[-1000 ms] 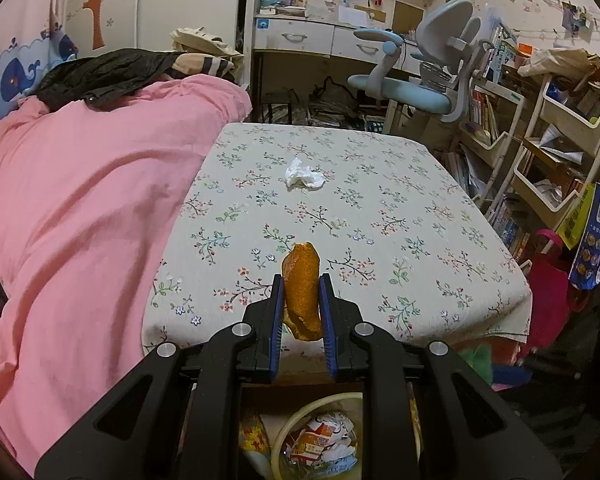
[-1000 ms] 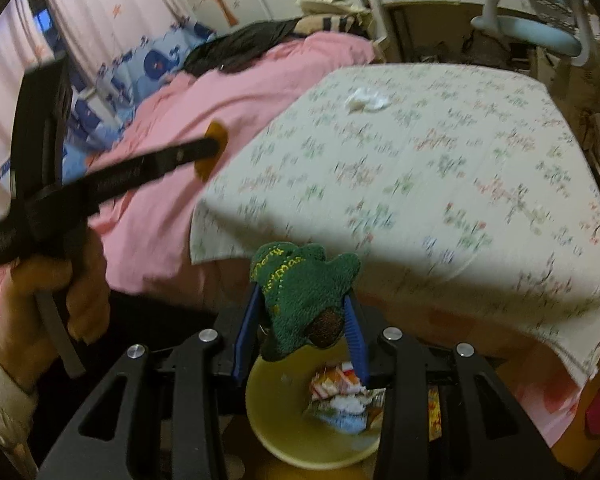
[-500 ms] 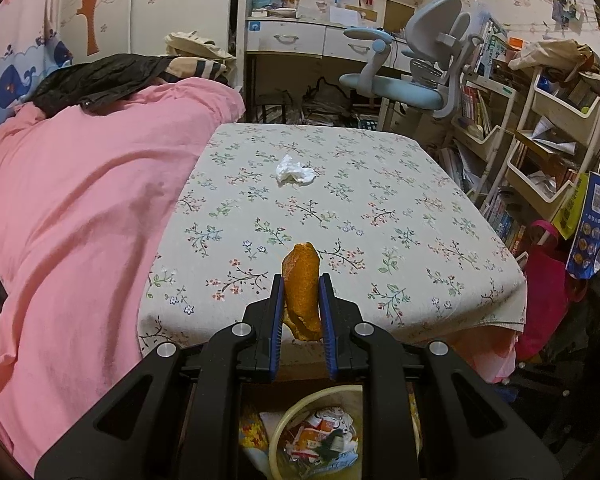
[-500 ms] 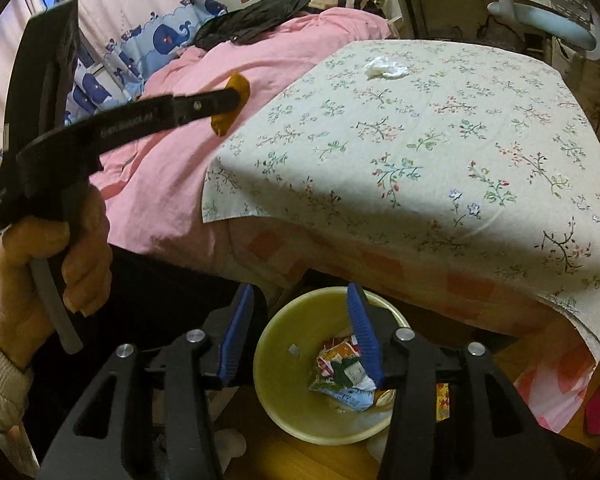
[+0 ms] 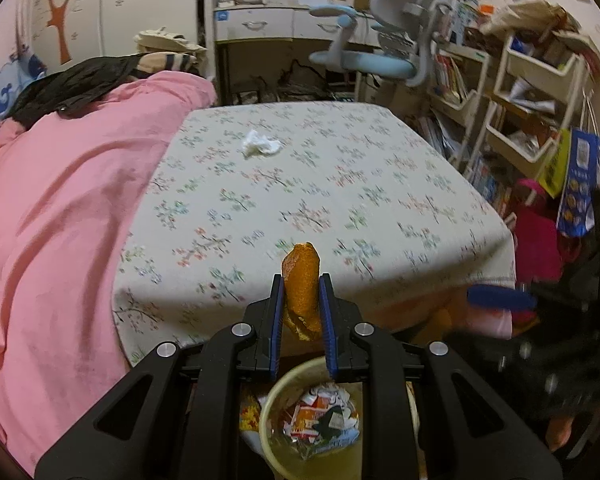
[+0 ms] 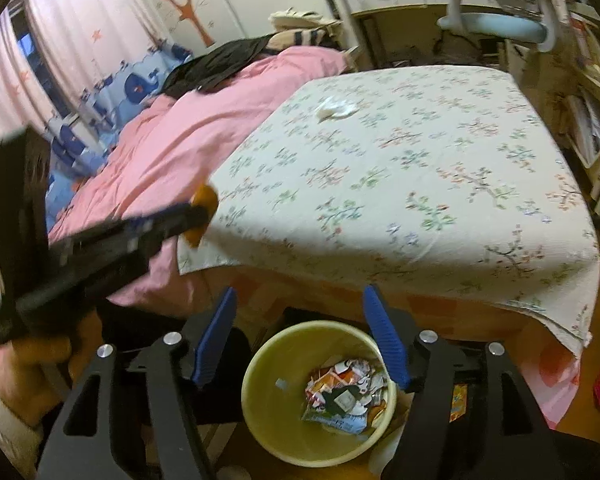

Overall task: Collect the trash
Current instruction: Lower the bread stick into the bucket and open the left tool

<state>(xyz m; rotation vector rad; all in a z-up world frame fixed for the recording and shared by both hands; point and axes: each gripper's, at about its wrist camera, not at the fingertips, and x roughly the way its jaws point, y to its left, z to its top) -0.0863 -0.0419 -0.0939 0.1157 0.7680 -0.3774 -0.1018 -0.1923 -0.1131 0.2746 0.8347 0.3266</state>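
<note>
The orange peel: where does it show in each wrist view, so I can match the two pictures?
Left wrist view: the orange peel stands at lower centre, clamped between the left gripper fingers, above the yellow bin.
Right wrist view: the same peel shows at mid left, at the tip of the left gripper, beside the table's near corner.
Shared landmark: the white crumpled tissue on the floral tablecloth.

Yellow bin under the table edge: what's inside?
The yellow bin holds crumpled printed wrappers with a dark scrap on top. Whatever lies under them is covered.
</note>
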